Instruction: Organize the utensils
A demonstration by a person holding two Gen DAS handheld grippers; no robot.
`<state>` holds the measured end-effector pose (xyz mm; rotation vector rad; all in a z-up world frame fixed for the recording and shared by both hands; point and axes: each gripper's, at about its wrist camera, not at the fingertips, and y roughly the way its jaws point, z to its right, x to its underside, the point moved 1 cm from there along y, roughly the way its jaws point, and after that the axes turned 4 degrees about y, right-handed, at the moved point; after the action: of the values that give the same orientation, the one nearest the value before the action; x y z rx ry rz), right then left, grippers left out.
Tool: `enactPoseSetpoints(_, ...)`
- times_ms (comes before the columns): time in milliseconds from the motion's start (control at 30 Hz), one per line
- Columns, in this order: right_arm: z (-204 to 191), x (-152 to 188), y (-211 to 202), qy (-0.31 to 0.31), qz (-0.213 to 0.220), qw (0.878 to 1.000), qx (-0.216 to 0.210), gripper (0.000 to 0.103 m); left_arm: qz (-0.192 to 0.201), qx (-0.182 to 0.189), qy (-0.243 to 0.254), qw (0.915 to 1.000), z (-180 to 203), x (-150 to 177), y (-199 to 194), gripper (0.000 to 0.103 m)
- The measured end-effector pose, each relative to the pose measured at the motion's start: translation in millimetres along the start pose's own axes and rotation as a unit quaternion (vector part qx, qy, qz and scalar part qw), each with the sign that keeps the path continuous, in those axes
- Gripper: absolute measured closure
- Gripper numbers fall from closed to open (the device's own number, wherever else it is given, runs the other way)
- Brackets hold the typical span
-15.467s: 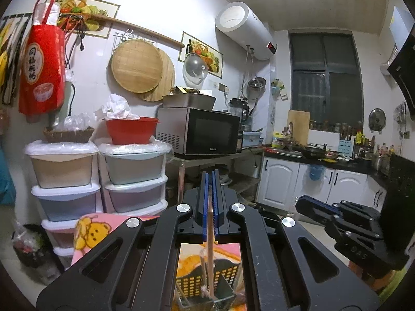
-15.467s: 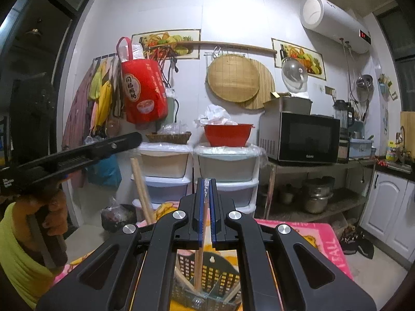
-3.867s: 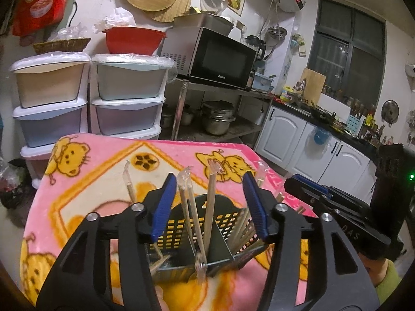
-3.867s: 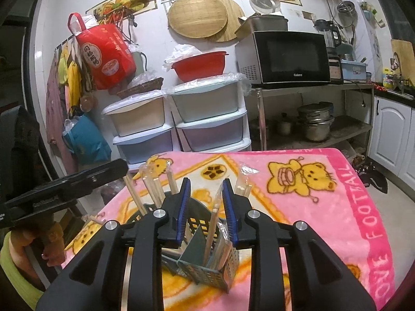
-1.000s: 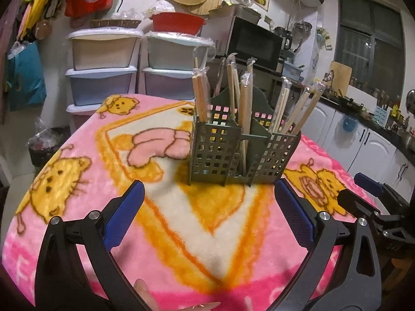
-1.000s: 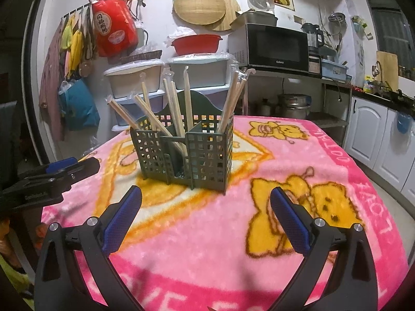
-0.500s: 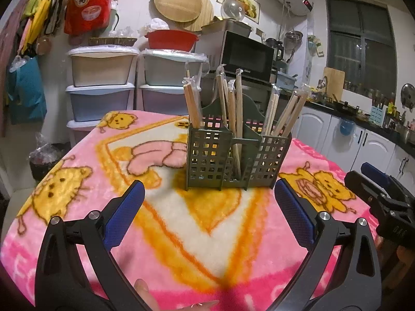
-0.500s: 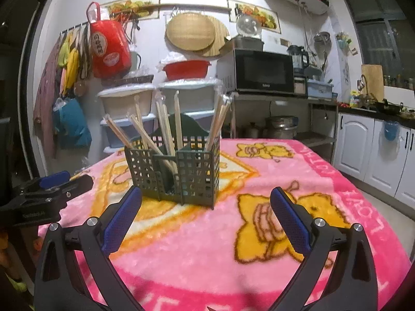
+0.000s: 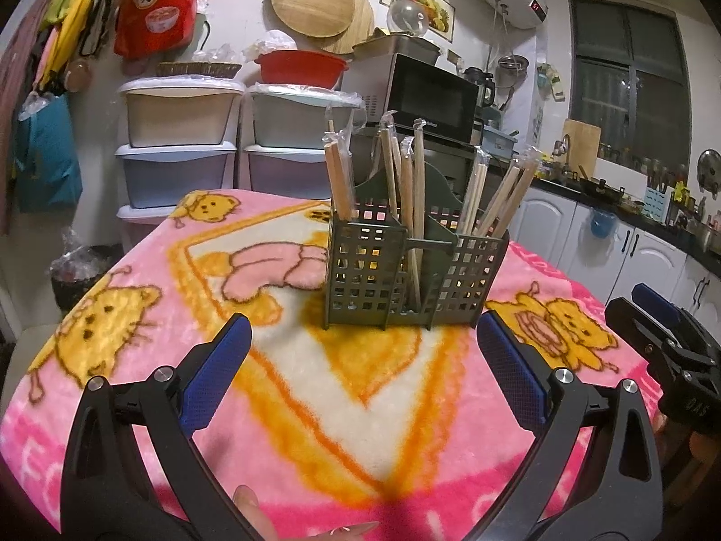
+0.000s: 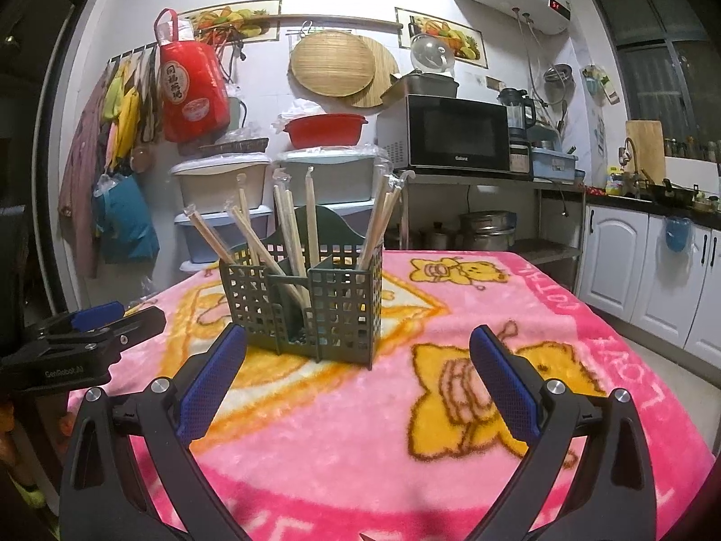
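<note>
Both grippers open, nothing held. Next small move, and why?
Probably none beyond backing both off and stopping. The left gripper and right gripper are open and empty, short of the green caddy. The wrapped chopsticks all stand in its compartments, and none is visible on the pink blanket, so the sorting looks done.

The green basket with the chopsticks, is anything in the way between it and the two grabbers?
Nothing visible. Only bare pink blanket lies between the green basket and the open left gripper, and likewise before the open right gripper.
</note>
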<state>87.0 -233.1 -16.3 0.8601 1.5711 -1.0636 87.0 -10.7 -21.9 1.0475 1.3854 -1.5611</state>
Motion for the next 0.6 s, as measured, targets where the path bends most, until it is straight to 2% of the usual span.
enactPoseSetpoints(600, 2.5, 0.1, 1.4, 0.004, -0.005, 1.000, 0.002, 0.006, -0.002, 0.000, -0.003, 1.0000, -3.4, 0.2, -0.4, 0.011)
